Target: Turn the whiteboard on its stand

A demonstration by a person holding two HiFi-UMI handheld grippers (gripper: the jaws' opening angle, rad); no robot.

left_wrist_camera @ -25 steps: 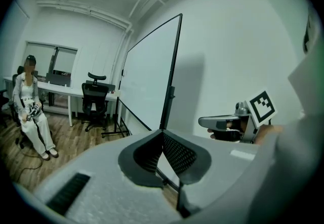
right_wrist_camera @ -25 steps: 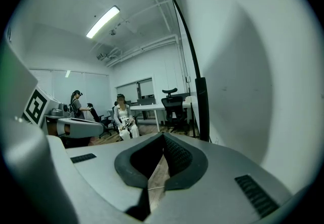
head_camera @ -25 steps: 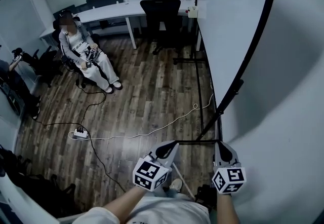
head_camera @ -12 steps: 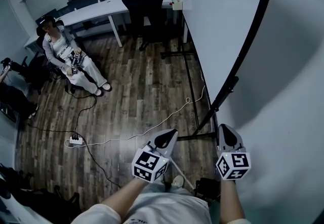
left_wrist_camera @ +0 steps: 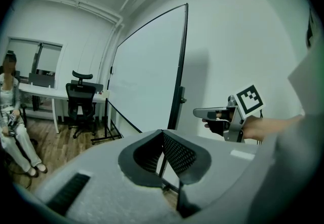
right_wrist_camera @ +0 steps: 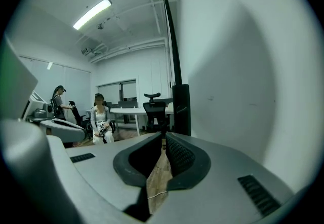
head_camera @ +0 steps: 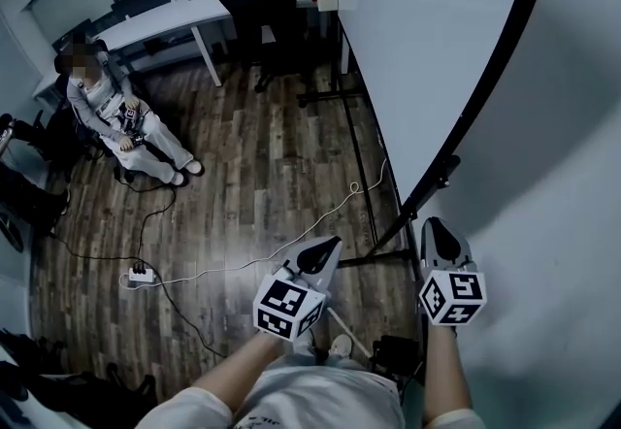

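Note:
The whiteboard (head_camera: 417,49) stands upright at the right, its black side frame (head_camera: 500,68) running down to the stand's floor bar (head_camera: 367,186). In the left gripper view its white face (left_wrist_camera: 147,76) lies ahead. The right gripper view shows it edge-on (right_wrist_camera: 171,50), with the black post (right_wrist_camera: 181,109) just past the jaws. My left gripper (head_camera: 330,245) is shut and holds nothing, left of the stand. My right gripper (head_camera: 434,223) is shut and empty too, close below the frame's clamp and not touching it. It also shows in the left gripper view (left_wrist_camera: 202,113).
A person (head_camera: 102,102) sits on a chair at the far left. A black office chair (head_camera: 257,5) stands at a white desk (head_camera: 155,24) at the back. A power strip (head_camera: 141,274) and cables (head_camera: 291,241) lie on the wood floor. A white wall (head_camera: 563,223) is on the right.
Both grippers have edged forward, and the right one is now nearer the frame's clamp. The head view has swung a little, so the room has shifted left. Both jaws stay shut.

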